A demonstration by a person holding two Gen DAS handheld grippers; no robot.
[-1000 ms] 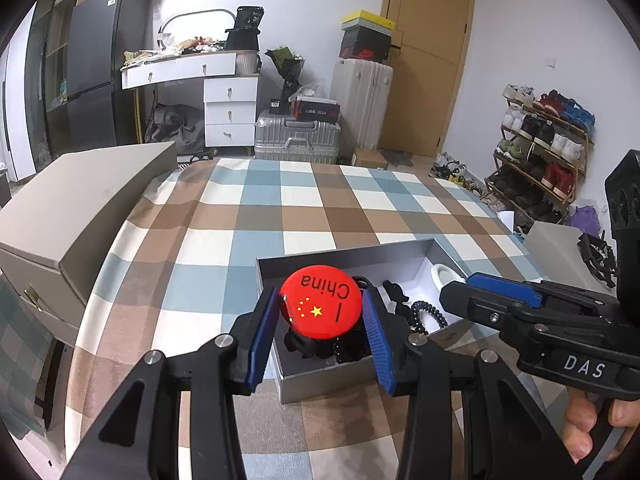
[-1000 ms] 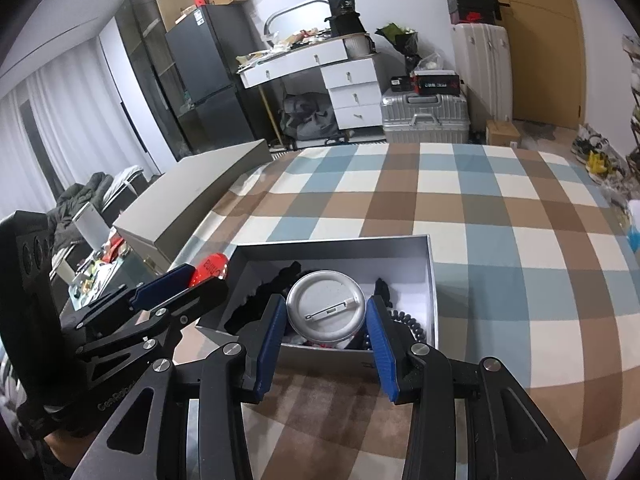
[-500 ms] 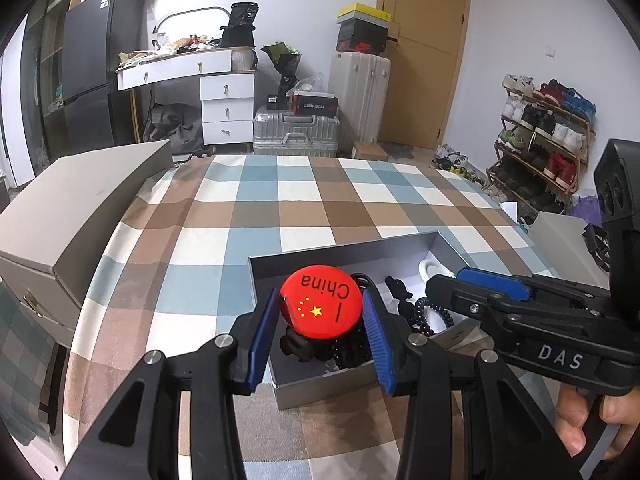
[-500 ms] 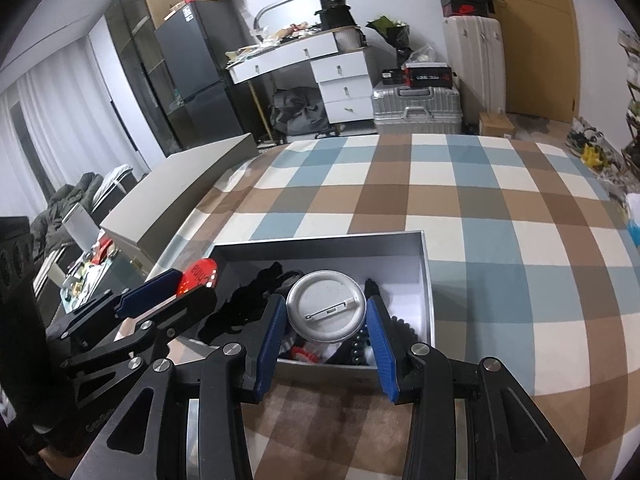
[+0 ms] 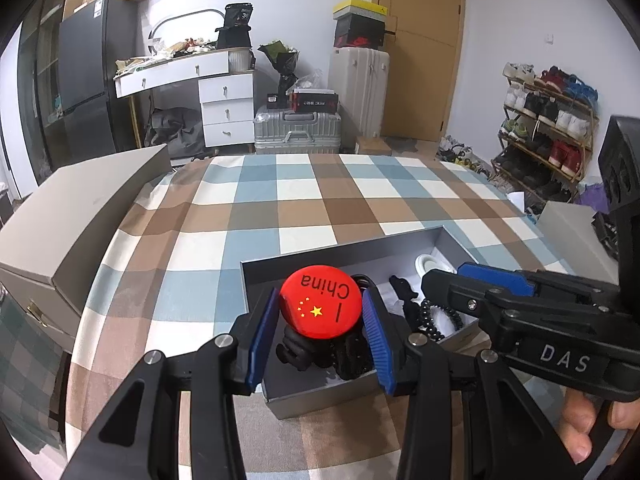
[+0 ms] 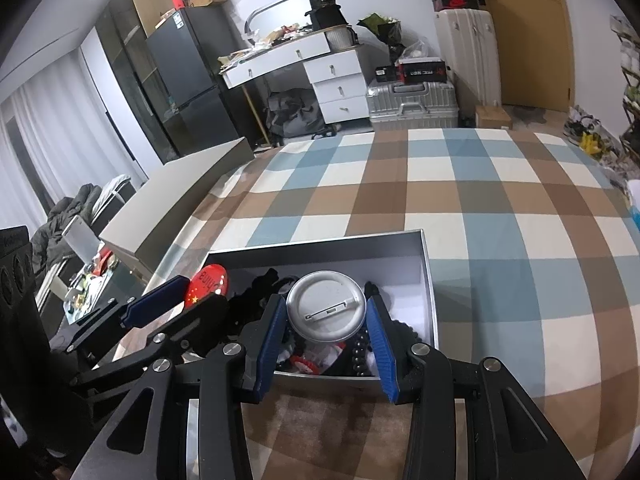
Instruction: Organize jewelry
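The left gripper [image 5: 321, 322] clamps a round red badge [image 5: 320, 302], glossy and printed "China", between its blue ribbed pads. The right gripper [image 6: 326, 322] pinches a silver badge [image 6: 326, 306] by its rim, pin-back showing. Both badges hang over the near end of an open grey box [image 6: 427, 276], a shallow cardboard rectangle with a white lining, holding a black bead string [image 5: 430, 320] and dark tangled pieces too jumbled to name. The box sits near the front edge of a bed covered in blue, brown and white checked cloth [image 6: 480, 200], soft and flat, with wide bare cloth beyond and to the right. A grey lid [image 5: 80, 208] lies at the bed's left edge. Behind stand a white desk [image 5: 180, 72] and suitcases [image 5: 298, 128].
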